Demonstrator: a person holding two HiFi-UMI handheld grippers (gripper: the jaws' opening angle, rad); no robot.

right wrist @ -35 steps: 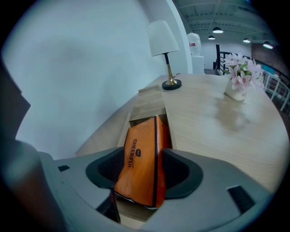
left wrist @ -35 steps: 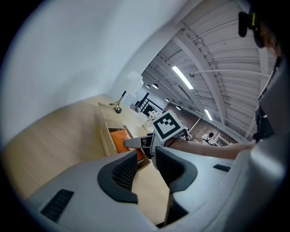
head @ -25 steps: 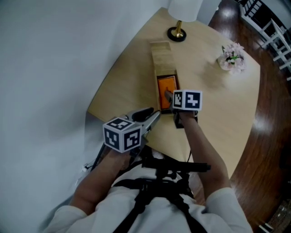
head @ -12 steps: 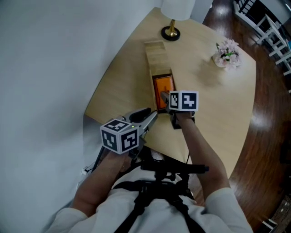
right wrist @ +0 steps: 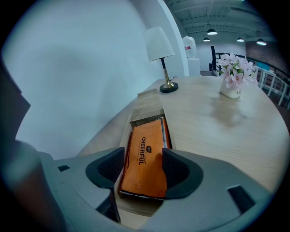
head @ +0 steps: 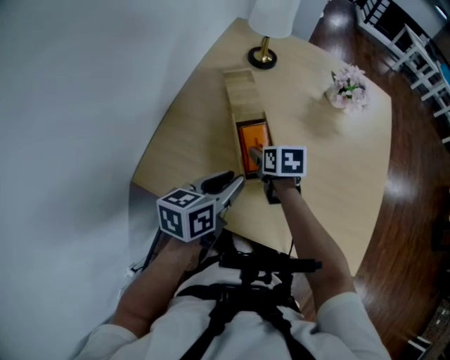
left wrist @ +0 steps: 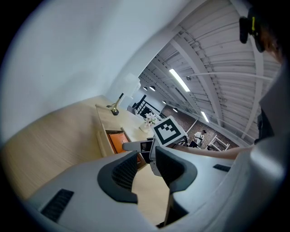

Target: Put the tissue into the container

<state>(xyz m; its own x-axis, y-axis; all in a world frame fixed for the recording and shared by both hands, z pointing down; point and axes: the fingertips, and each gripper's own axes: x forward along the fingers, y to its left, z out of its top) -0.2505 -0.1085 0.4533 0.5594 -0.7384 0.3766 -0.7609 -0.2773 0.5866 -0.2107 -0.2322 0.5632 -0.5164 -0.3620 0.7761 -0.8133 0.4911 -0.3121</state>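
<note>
Already the orange tissue pack point(right wrist: 147, 145) sits in the open near end of the wooden container point(head: 240, 91). The right gripper point(right wrist: 142, 170) has its jaws spread wide, pads against the pack's long edges, so the placing step looks almost done. Next it likely needs to let go and lift clear, while the left gripper point(left wrist: 145, 165) hangs near, narrowly parted and empty.

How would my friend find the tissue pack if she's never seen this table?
Look at the pale wooden table with the white lamp at its far edge. A long wooden box runs from the lamp toward the near edge, and the tissue pack sits in its open near end. It is the only bright orange thing there.
</note>
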